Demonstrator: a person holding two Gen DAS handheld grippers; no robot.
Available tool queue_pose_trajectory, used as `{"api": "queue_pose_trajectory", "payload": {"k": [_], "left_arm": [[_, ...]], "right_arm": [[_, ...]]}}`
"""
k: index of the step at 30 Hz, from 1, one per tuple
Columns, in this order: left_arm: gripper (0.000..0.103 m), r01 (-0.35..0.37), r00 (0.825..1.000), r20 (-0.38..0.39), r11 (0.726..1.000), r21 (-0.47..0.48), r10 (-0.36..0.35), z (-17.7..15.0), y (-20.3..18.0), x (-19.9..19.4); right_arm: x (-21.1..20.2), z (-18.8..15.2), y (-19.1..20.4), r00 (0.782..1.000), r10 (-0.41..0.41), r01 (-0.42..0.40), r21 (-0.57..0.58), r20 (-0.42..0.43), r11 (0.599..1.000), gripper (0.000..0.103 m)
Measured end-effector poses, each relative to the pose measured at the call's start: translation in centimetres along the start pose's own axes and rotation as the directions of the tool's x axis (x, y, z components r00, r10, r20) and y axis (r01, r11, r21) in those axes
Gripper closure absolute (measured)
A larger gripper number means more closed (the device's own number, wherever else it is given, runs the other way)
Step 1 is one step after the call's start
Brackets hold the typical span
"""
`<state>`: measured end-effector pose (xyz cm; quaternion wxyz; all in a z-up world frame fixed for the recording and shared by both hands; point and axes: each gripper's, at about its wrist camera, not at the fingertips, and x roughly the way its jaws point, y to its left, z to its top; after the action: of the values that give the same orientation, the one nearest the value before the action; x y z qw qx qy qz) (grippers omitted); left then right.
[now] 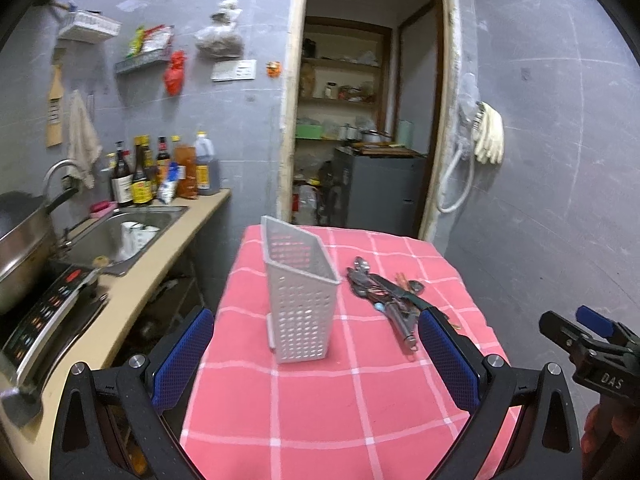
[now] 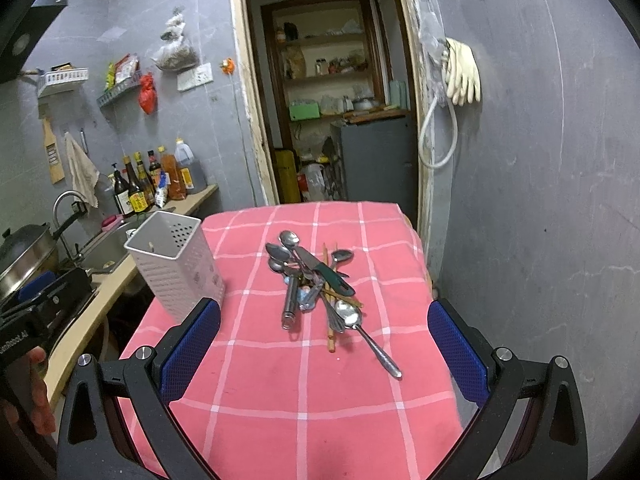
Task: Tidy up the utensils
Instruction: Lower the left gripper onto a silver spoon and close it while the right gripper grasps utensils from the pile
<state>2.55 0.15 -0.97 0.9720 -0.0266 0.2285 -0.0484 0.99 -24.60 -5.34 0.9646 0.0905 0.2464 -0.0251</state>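
Lying in a loose heap on the pink checked cloth (image 2: 280,380), the utensil pile (image 2: 316,280) sat straight ahead of the right gripper (image 2: 324,352), its spoons, green-handled knife (image 2: 320,270) and chopsticks running mostly lengthwise away from the camera. One long spoon (image 2: 366,334) stretched out of the pile toward that gripper, handle nearest. The white perforated holder (image 2: 176,264) stood upright just left of the pile. Both grippers hung wide and empty above the cloth; the left gripper (image 1: 316,360) faced the holder, so the right looked better placed for the first pick. Readable writing was scarce: "DAS" showed on the right gripper's body (image 1: 612,380) in the left view; the bottle labels were illegible.
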Motion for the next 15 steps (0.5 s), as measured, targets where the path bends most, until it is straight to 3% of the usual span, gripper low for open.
{"api": "queue_pose_trajectory", "payload": {"k": [7, 15], "left_arm": [[0.0, 0.145, 0.988, -0.055, 0.989, -0.002, -0.145, 2.4, -1.7, 2.9], [0.001, 0.239, 0.966, -0.095, 0.971, -0.028, -0.241, 5.7, -3.6, 6.9]], "right_arm": [[2.3, 2.0, -2.0, 0.999, -0.01, 0.011, 0.023, -0.03, 1.0, 0.001], [5.7, 5.4, -4.1, 0.998, 0.007, -0.002, 0.066, -0.063, 0.998, 0.001]]}}
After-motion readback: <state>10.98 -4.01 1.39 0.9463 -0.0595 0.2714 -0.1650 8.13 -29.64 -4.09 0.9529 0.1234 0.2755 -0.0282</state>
